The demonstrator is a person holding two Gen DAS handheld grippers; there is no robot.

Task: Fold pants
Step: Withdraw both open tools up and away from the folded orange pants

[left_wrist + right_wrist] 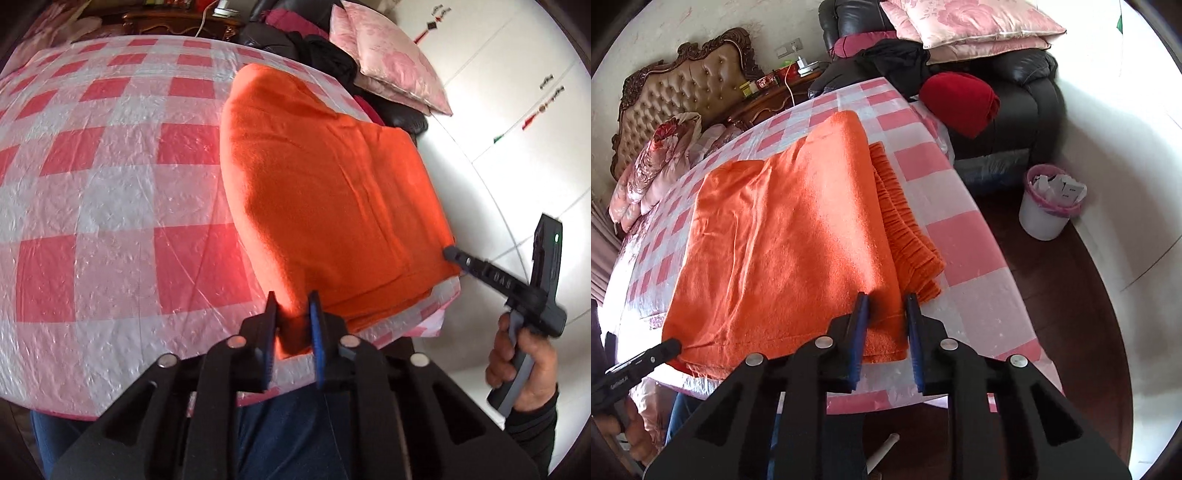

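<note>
Fingers (271,325) of left gripper (293,325) and right gripper (888,325): nearly closed, pinching the orange pants' (783,236) near edge. Risk: thin bite, cloth slips free.

Plenty of open checked tabletop (92,184) left of the orange pants (325,192), nothing sitting on it. Far side is crowded though: black armchair (1027,96) piled with pink pillows (971,26) and a red bundle (960,101) right against the edge. On the floor to the right, a white trash bin (1049,203) near the wall.
</note>
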